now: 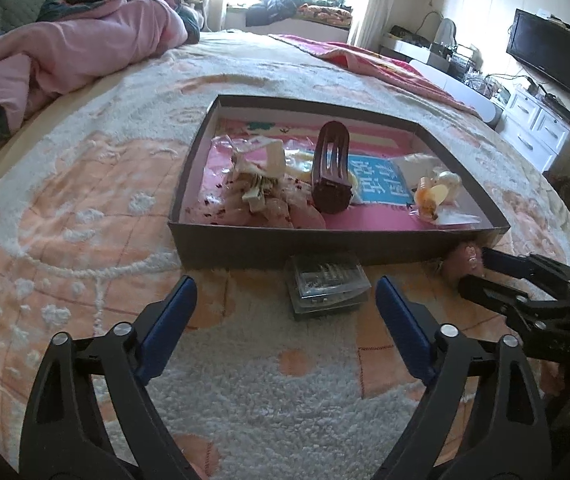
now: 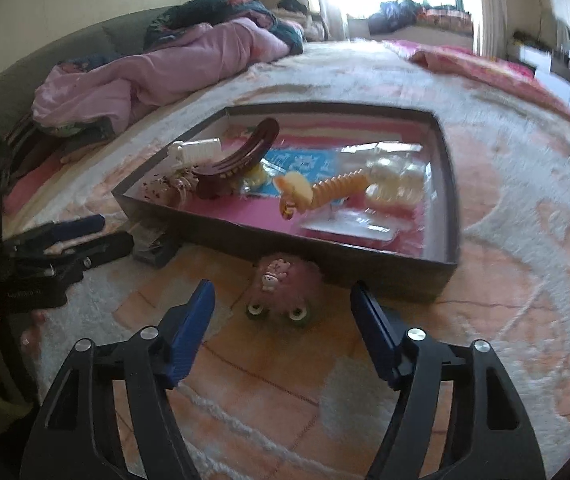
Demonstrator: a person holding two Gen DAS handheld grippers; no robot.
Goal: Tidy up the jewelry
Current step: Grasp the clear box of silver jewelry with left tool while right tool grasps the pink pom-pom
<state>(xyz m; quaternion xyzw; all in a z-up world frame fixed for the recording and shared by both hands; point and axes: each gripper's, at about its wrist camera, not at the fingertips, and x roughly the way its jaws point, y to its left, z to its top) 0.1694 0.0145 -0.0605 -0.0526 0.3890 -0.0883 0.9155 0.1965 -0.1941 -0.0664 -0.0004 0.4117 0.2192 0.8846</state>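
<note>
A shallow dark box [image 1: 245,246] [image 2: 365,270] lies on the bed and holds hair accessories: a brown hair claw [image 1: 331,168] [image 2: 241,152], a white clip [image 1: 261,168], a yellow-orange clip [image 1: 431,196] [image 2: 317,192] and clear packets. A clear plastic case [image 1: 327,284] [image 2: 153,248] lies on the blanket just before the box. My left gripper [image 1: 287,300] is open, its fingers astride the case but short of it. A pink fluffy hair tie [image 2: 285,292] [image 1: 465,260] lies against the box front. My right gripper [image 2: 283,308] is open around it, apart from it.
The fuzzy peach-and-white blanket [image 1: 85,240] covers the bed. A pink quilt [image 1: 65,52] is bunched at the far left. A red blanket [image 1: 365,56] lies at the far right. A TV [image 1: 547,56] and white drawers [image 1: 537,128] stand beyond the bed.
</note>
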